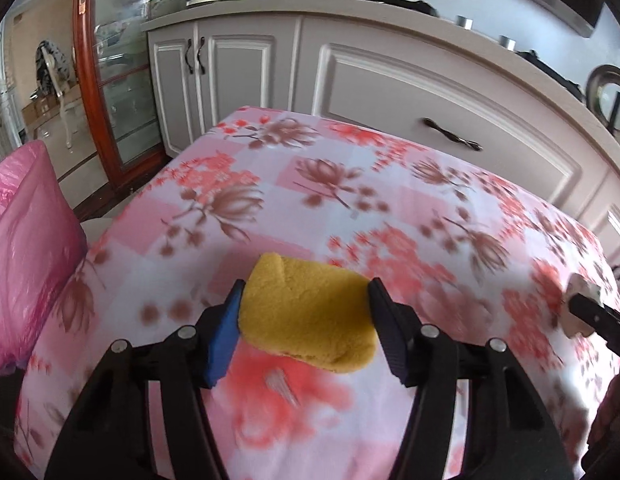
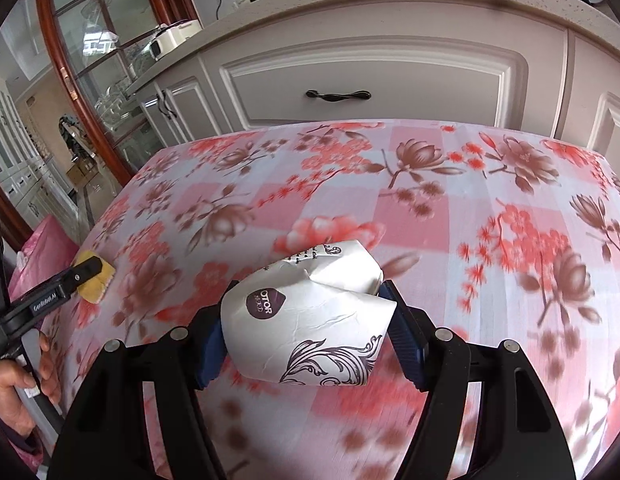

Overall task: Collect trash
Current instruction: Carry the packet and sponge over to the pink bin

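A yellow sponge [image 1: 308, 312] is clamped in the left gripper [image 1: 306, 332] above the floral tablecloth [image 1: 349, 184]. A crumpled white paper cup [image 2: 310, 320] is gripped by the right gripper [image 2: 306, 332] over the same cloth. A pink trash bag [image 1: 26, 248] is seen beside the table's left edge; its contents cannot be made out.

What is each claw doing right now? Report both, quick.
Left claw: closed on the yellow sponge.
Right claw: closed on the crumpled white paper cup.
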